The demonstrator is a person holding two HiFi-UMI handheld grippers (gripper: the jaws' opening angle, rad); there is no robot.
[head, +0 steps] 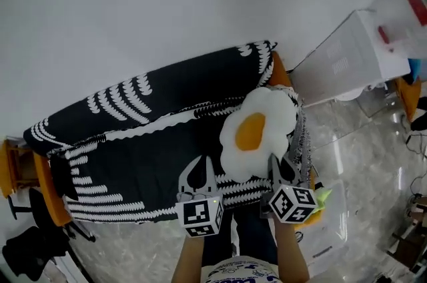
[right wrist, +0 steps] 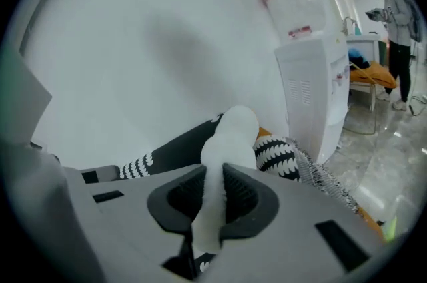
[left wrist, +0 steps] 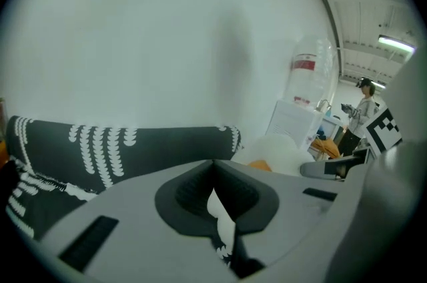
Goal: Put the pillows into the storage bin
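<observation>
The person holds one pillow point(head: 257, 131) in the air with both grippers, just above a sofa point(head: 153, 155). The pillow has the shape of a fried egg, white with an orange round spot in the middle. The sofa is covered with a black cloth that has white patterns on it, and it stands against a plain white wall point(head: 167, 1).

The left gripper point(head: 200, 168) is closed on the lower left edge of the pillow. In its own view the jaws are together and a thin piece of white fabric point(left wrist: 217, 208) is pressed between the pads. The right gripper point(head: 280, 171) is closed on the lower right edge. In its view the white edge point(right wrist: 230, 138) stands up between the jaws, which squeeze it.

At the right end of the sofa there is a white water dispenser point(head: 347, 61) with a bottle point(head: 407, 1) on top. A clear plastic bin point(head: 330, 235) is on the shiny floor point(head: 360, 161) near the person's right side, below the right gripper. The pillow is not in it. Far behind, another person point(right wrist: 399, 28) stands in the room.
</observation>
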